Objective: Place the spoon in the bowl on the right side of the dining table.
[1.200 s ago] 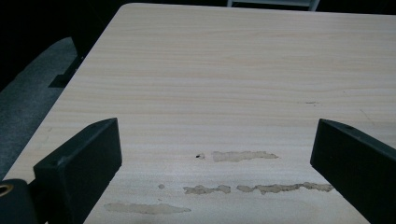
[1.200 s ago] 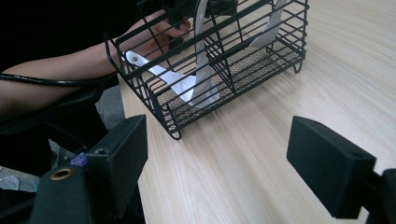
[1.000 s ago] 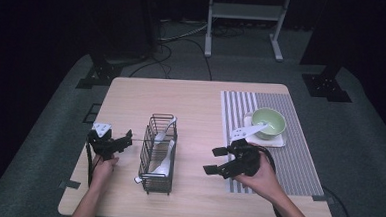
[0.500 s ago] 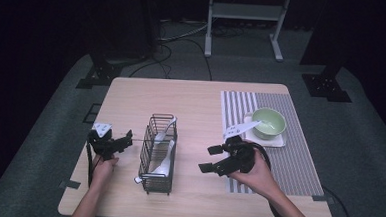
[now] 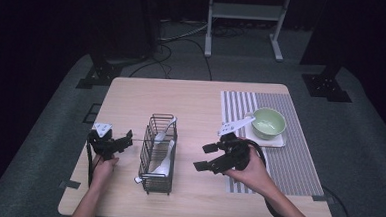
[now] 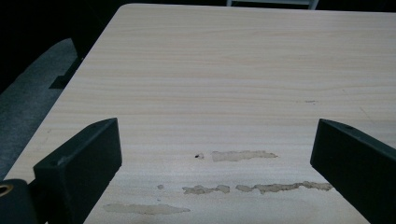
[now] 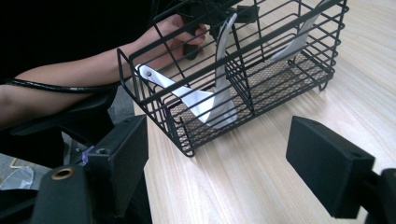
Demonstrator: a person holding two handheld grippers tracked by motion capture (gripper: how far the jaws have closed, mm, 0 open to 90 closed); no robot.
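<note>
Centrally, black wire basket (image 5: 158, 154) holds white spoons (image 5: 164, 157) in its compartments; green bowl (image 5: 269, 123) sits on a tray at its 2 o'clock. Right gripper (image 5: 209, 157), jaws spread and empty, hovers at the basket's 3 o'clock, left gripper (image 5: 124, 140) likewise spread at 9 o'clock over bare table (image 6: 243, 70).

From above the near edge we look forward and down on the whole light wooden table (image 5: 196, 96). The left tool's camera sits low and close over bare tabletop toward a far corner. The right tool's camera looks closely at the black wire basket (image 7: 243, 70), shared with our high view (image 5: 158, 154).
</note>
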